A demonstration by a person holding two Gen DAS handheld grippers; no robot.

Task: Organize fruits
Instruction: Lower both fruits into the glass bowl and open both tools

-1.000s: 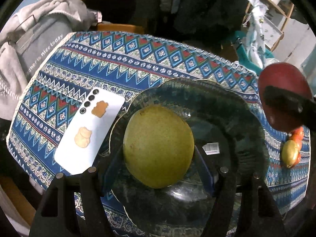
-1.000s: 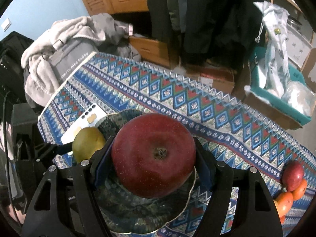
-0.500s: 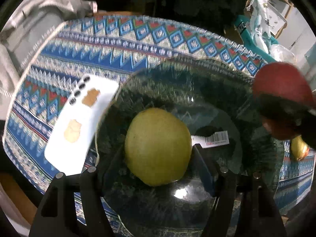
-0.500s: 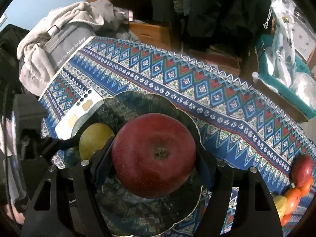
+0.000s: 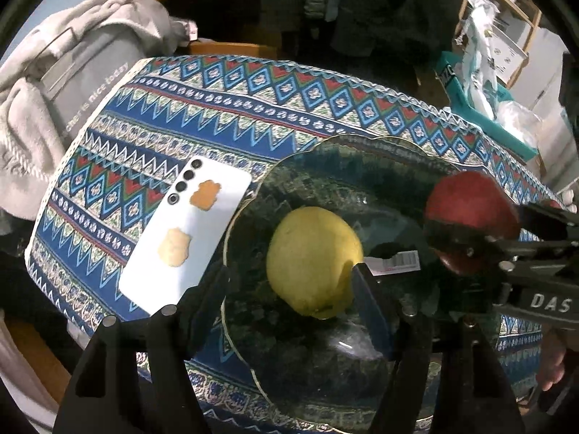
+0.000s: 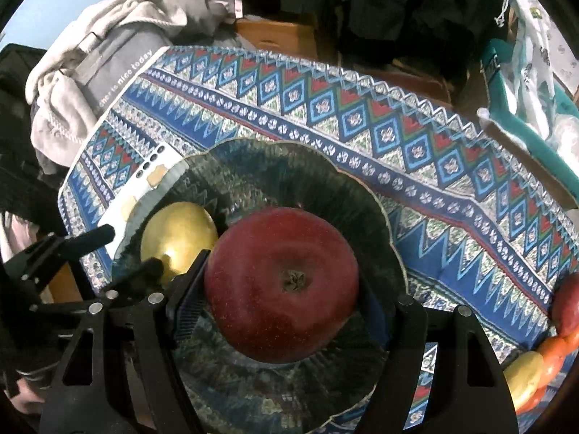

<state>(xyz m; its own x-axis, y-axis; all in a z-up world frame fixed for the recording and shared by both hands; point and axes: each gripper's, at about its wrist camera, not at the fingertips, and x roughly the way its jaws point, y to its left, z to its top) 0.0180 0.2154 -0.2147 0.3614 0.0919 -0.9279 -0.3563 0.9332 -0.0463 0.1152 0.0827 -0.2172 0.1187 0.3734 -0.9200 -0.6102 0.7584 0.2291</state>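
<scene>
Fruits at the dark glass plate (image 6: 389, 238): yellow pear on it, red apple above it.
Right gripper (image 6: 280, 294) clamps the red apple (image 6: 282, 282) over the plate's middle. Left gripper (image 5: 289, 282) stands with its jaws spread around the yellow pear (image 5: 313, 260); only the right pad looks to be touching it. White phone (image 5: 188, 235) lies just left on the patterned tabletop (image 5: 253, 108); more fruit (image 6: 542, 358) far right.

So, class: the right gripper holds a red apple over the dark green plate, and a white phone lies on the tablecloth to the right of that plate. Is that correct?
Not quite. The white phone lies to the left of the dark green plate, not the right, as the left wrist view shows. The rest stands: the right gripper holds the red apple over that plate.
</scene>
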